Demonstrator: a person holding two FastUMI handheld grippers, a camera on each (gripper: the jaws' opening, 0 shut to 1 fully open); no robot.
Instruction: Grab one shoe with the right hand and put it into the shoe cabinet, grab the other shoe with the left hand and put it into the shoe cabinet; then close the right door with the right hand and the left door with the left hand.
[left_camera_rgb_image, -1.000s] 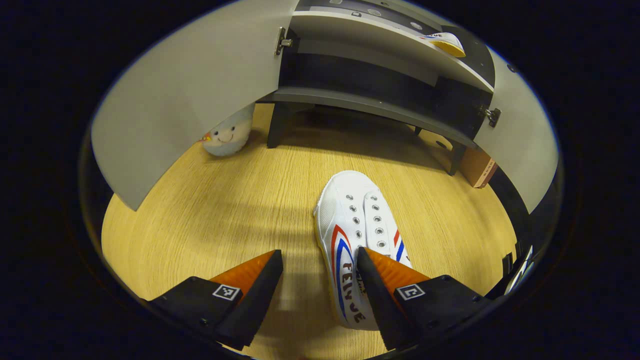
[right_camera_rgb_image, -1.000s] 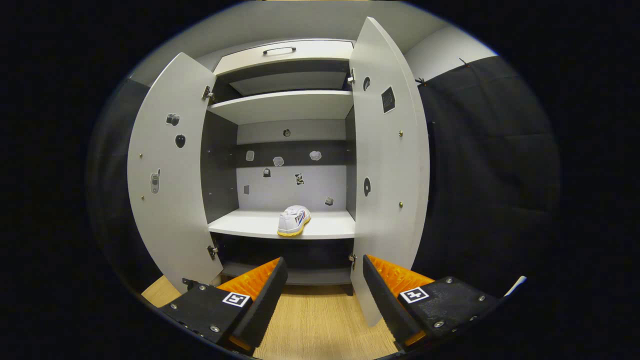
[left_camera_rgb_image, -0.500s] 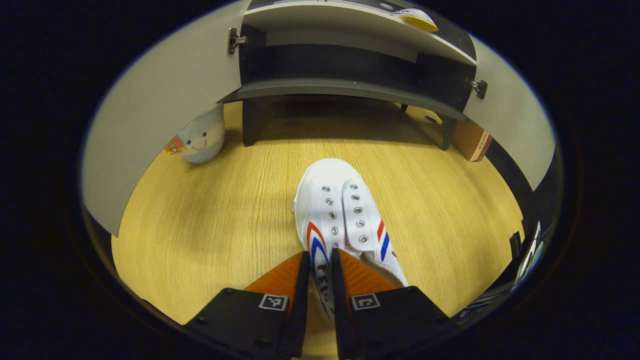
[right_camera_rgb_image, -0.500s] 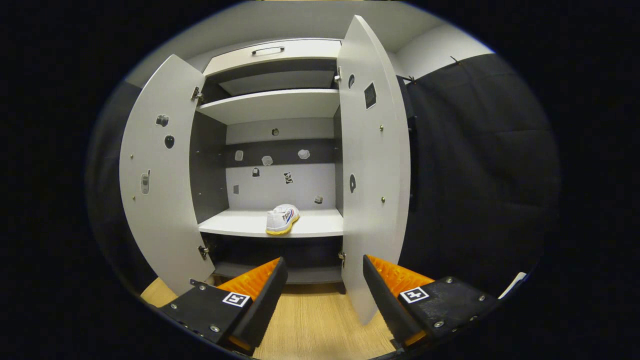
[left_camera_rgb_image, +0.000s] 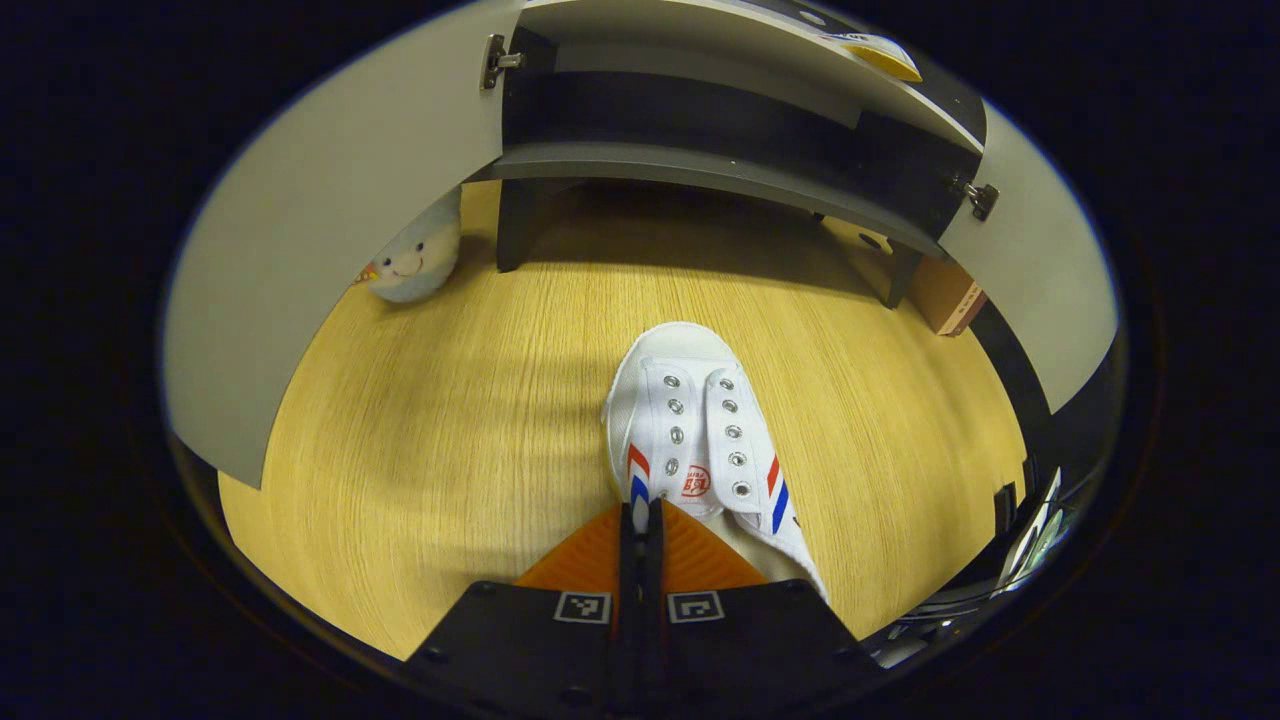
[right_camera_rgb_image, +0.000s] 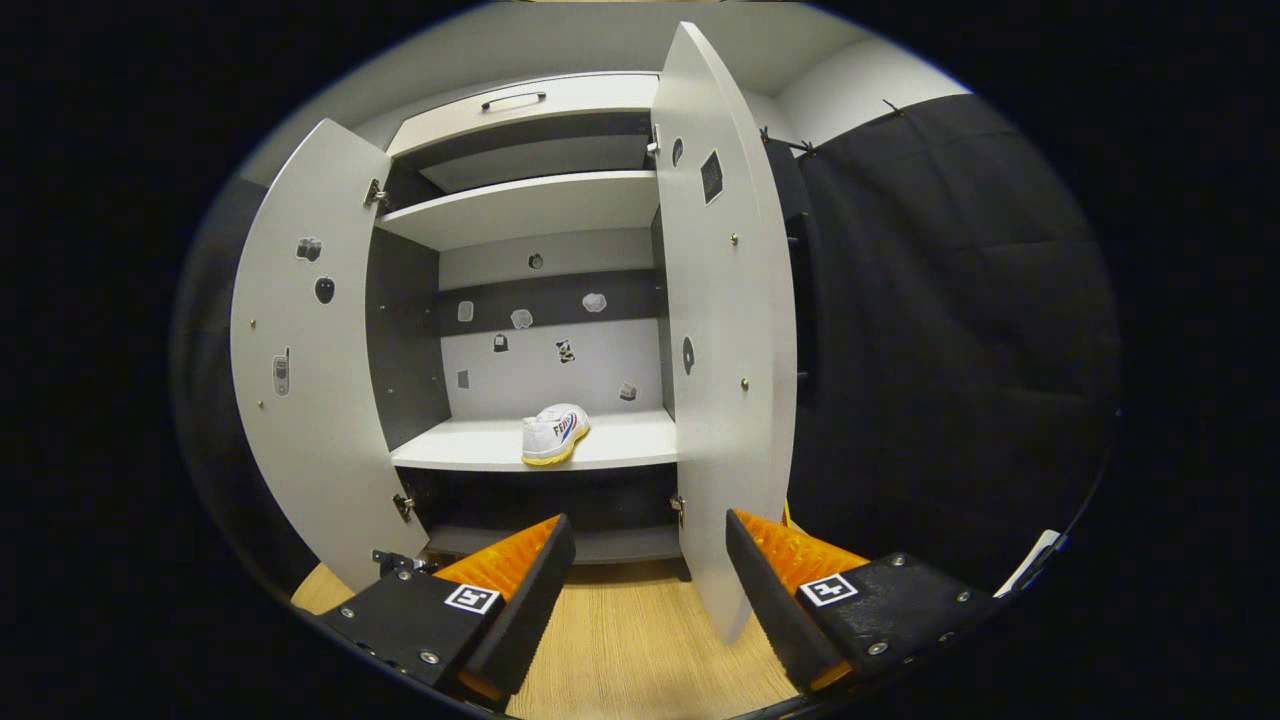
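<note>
Pinching only the collar edge, the left gripper holds the floor shoe — thin canvas may slip when lifted. Right gripper — jaws wide, empty.

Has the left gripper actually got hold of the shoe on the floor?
Touching. In the left gripper view the left gripper has its fingers shut on the side wall of the white shoe.
</note>
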